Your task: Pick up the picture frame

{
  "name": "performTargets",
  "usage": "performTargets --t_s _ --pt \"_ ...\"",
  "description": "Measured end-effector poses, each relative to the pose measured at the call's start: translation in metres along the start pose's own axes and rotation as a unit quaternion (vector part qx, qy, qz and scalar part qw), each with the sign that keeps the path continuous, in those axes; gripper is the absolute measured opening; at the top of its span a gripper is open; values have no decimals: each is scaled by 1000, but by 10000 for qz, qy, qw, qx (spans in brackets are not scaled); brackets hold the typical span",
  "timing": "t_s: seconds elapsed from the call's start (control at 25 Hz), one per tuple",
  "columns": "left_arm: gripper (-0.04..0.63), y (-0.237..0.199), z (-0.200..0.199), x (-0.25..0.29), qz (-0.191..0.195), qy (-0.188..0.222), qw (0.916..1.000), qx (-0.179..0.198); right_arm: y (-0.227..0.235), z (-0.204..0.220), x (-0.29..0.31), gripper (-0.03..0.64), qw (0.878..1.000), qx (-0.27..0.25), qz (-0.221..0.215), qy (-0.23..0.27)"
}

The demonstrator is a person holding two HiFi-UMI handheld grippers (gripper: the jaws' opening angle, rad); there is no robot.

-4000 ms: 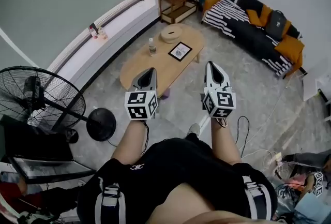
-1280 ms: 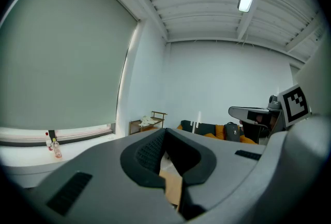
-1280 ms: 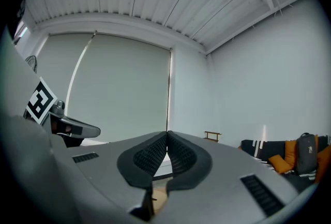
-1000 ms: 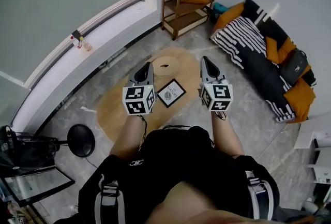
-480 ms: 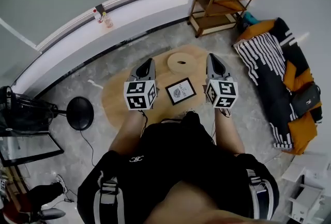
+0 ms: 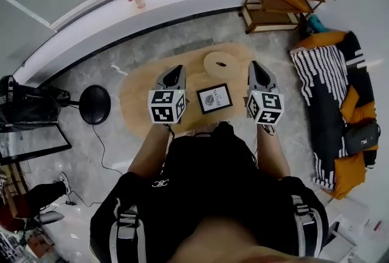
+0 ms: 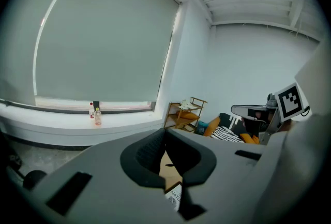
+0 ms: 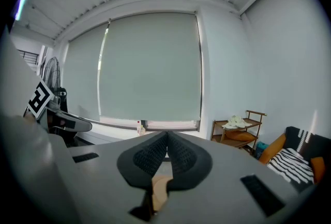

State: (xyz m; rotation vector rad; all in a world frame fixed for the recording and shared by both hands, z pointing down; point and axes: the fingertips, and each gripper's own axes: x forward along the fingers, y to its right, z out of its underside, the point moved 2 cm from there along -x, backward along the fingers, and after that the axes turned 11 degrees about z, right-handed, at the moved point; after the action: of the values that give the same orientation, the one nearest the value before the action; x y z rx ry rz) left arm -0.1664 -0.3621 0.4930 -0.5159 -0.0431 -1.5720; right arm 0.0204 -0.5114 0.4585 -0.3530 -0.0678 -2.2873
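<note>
On the bench (image 6: 138,105), head view: picture frame (image 6: 214,98) lies flat, between left tongs (image 6: 175,73) and right tongs (image 6: 256,68), both hovering beside the frame, not touching it; round wooden disc (image 6: 220,63) just beyond the frame. Left gripper view: tongs pressed together, nothing pinched, frame edge showing below them. Right gripper view: tongs pressed together, nothing pinched

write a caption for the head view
Left gripper and right gripper, both shut, flank the picture frame on the table.
</note>
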Motion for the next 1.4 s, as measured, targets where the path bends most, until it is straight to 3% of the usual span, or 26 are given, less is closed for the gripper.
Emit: performTargets --t_s 0.32,0.44,0.48,0.52,0.56,0.6,0.72,0.92,1.12,1.2,1.4 --pt "21 2 28 43 -284 -468 9979 -348 28 45 40 17 9979 -205 -374 -485" --pt "46 -2 45 56 -295 -527 9959 -677 35 66 56 17 9960 -211 -474 -734" --pt "106 -3 51 61 -278 -541 9948 -820 36 75 62 38 9943 -202 -582 -871" --pt "153 -4 59 66 -273 -579 9933 -960 37 86 67 137 9917 -181 -724 -1048" --pt "177 -5 68 71 -289 -653 9915 -1087 38 97 73 209 9882 -156 -860 -1255" --pt "179 -6 77 76 -327 -760 9893 -1202 40 110 79 239 9845 -150 -962 -1461" --pt "184 -9 110 92 -494 -1117 9810 -1509 49 150 95 241 9722 -194 -1166 -2021" --pt "187 -14 171 107 -788 -1643 9647 -1901 57 222 120 239 9446 182 -1307 -3005" --pt "187 -17 233 110 -1129 -2134 9383 -2477 48 273 136 238 9204 -16 -1601 -3566" --pt "187 -19 256 119 -1190 -2391 9292 -2555 42 292 144 236 9096 -65 -1729 -3777" --pt "187 -54 325 162 -1140 -2906 9159 -2523 28 365 188 235 8880 -562 -1817 -4186"
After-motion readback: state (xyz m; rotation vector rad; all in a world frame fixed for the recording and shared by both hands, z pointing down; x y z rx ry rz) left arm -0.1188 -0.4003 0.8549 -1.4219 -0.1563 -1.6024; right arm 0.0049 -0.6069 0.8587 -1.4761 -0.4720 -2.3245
